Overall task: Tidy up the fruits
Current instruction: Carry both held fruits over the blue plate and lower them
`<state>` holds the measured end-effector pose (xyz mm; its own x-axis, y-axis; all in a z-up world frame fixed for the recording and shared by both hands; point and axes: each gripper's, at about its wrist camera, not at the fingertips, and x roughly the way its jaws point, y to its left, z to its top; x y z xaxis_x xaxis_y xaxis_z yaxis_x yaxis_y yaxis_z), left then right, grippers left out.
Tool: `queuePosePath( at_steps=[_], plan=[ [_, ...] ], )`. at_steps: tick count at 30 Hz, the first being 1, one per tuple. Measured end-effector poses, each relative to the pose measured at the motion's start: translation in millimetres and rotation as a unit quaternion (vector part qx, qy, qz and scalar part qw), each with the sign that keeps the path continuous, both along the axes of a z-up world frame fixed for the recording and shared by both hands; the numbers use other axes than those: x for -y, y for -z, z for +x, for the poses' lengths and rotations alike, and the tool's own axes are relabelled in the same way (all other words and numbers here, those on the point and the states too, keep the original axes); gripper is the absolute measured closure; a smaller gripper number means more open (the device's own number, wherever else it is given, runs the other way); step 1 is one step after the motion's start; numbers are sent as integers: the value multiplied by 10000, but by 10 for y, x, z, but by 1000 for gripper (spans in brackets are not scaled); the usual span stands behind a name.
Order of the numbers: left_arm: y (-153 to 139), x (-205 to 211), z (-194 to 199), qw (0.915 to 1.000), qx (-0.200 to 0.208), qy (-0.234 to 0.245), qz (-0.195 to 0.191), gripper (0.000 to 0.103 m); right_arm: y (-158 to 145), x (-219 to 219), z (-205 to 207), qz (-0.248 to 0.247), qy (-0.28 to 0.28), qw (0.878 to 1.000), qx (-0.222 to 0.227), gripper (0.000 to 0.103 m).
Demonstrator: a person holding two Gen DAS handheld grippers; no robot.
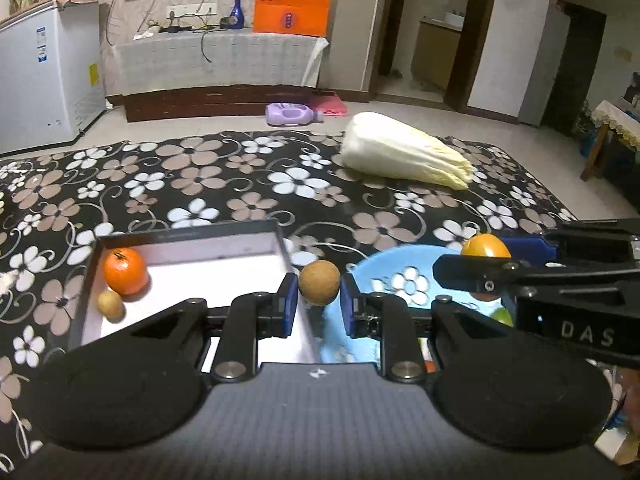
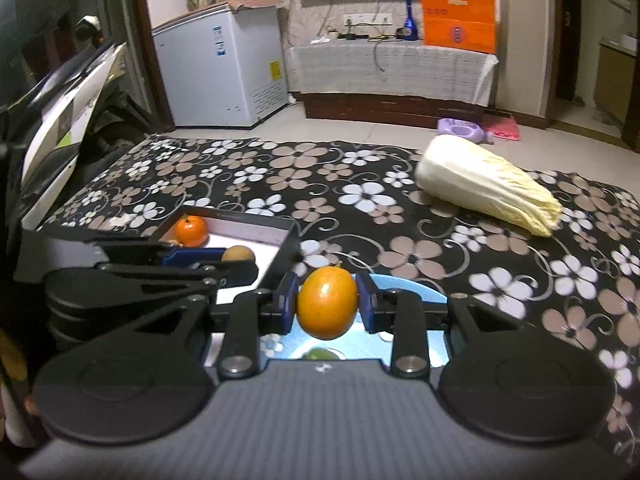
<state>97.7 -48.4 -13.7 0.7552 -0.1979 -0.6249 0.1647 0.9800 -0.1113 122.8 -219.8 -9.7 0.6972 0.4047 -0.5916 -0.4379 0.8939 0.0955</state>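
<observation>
Two grippers are each carrying a fruit over the flowered cloth (image 1: 224,184). The left gripper (image 1: 319,304) is pinching a small round brown fruit (image 1: 319,283) between its blue pads, its jaws drawn in close on it, and it is hanging above the near right corner of the white-floored box (image 1: 224,280), at the gap between box and blue plate (image 1: 384,268). The right gripper (image 2: 327,304) is clamping a larger orange-yellow fruit (image 2: 327,303) squarely between its pads, jaws a little wider, and is hovering over the blue plate, where something green (image 2: 320,354) is peeking out below.

Inside the box an orange mandarin (image 1: 125,271) is sitting in the far left corner with a small tan fruit (image 1: 111,305) touching it on the near side.

Farther back on the cloth a napa cabbage (image 1: 404,154) is lying on its side, well apart from the box and plate. Beyond the table a purple bottle (image 1: 292,114) is lying on the floor.
</observation>
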Motion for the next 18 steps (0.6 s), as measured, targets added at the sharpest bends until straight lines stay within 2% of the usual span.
queuePosePath(
  at_steps=[9,13,18],
  plan=[
    [5,231,-172,9998,-46,152,-135,76,17,254,-198,19,246,9997,-23,69],
    [44,307,-185,9997,-65,234,-62,76,50,309,-320,2,235,9997,-71,69],
    [103,317,-141,9995,-133,278,-66,76,115,396,-260,4,373,9992,-152,69]
  ],
)
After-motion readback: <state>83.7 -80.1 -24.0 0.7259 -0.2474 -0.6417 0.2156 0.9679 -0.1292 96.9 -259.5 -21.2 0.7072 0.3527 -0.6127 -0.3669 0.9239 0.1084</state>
